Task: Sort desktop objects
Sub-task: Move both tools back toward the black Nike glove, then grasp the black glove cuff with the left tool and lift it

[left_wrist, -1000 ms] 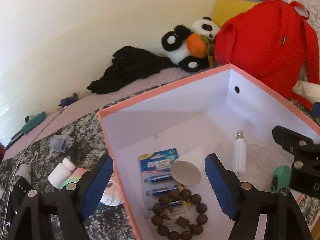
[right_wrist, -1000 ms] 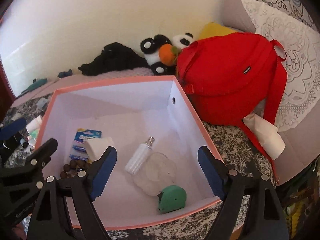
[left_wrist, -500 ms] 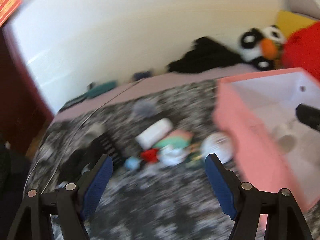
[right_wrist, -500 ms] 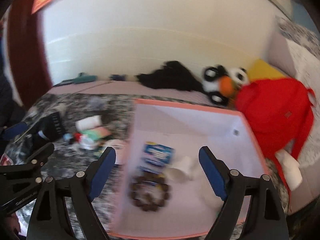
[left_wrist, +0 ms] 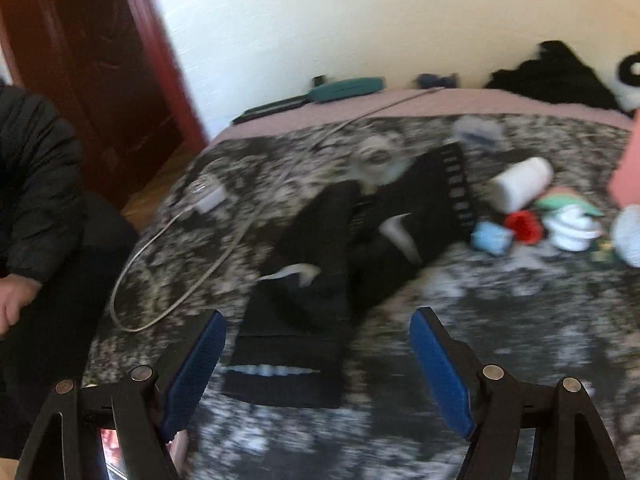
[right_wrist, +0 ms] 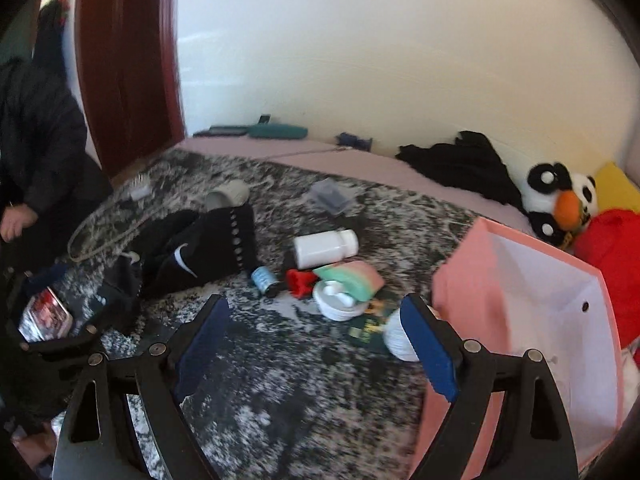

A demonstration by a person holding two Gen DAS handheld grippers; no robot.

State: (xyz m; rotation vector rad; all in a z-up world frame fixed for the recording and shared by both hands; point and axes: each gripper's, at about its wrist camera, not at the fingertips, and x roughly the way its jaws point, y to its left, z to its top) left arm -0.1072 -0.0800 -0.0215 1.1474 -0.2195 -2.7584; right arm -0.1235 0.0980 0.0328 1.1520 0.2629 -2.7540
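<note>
step: reach for next item | left tool (left_wrist: 316,364) spread, empty; right tool (right_wrist: 316,344) spread, empty | black socks (left_wrist: 360,240) at 12 o'clock of left tool, probably its target | pink box (right_wrist: 532,320) at 2 o'clock | advice: square pads across one sock, avoid cable (left_wrist: 180,272)

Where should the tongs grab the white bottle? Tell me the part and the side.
Grip the white bottle across the middle of its body, coming from above. It lies on its side, cap pointing right, so the round body offers two opposite flanks. The red piece and pastel block crowd its near side, so stay high.
</note>
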